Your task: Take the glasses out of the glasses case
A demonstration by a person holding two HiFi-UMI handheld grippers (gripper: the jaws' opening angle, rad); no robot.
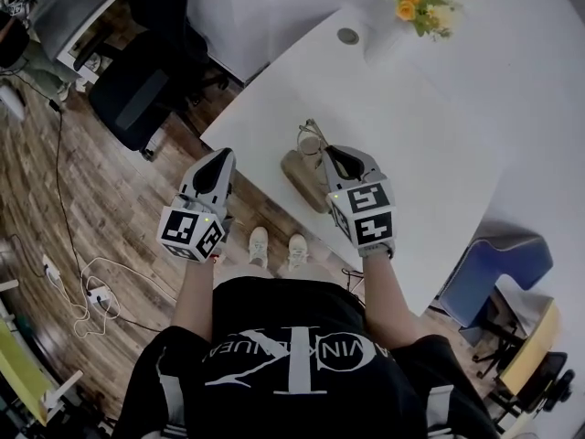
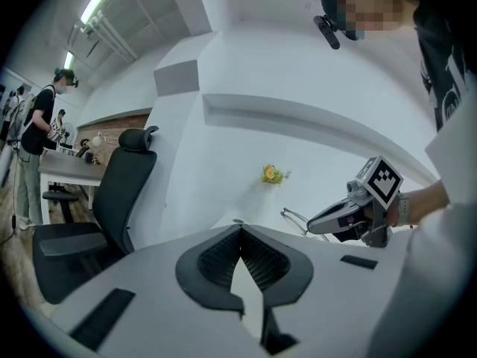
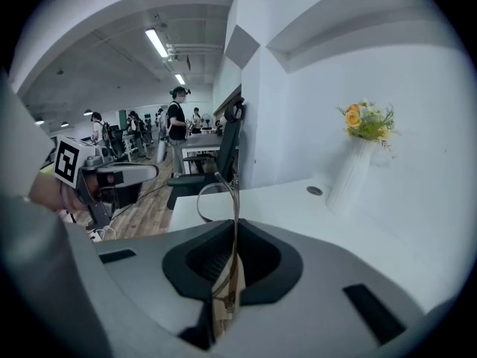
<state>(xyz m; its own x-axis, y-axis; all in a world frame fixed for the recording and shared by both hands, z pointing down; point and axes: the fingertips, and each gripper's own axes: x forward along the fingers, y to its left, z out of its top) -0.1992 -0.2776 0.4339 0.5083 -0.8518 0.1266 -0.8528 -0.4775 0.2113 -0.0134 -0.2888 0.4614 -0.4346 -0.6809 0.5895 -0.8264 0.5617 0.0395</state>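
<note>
The right gripper (image 1: pixel 331 160), at the centre of the head view, has its jaws closed narrow on the thin wire frame of the glasses (image 1: pixel 312 136), which project beyond the jaw tips. The tan glasses case (image 1: pixel 300 177) lies on the white table (image 1: pixel 411 126), just left of that gripper. The left gripper (image 1: pixel 219 161), at centre left beyond the table edge, has its jaws together with nothing between them.

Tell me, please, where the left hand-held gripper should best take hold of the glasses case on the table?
Probably the bare left end, pinched across its narrow width. The glasses case lies long and slanted near the table edge, and the right hand-held gripper, shut on the glasses, hangs over its right side. Come from the left, after opening the left hand-held gripper's shut jaws.
</note>
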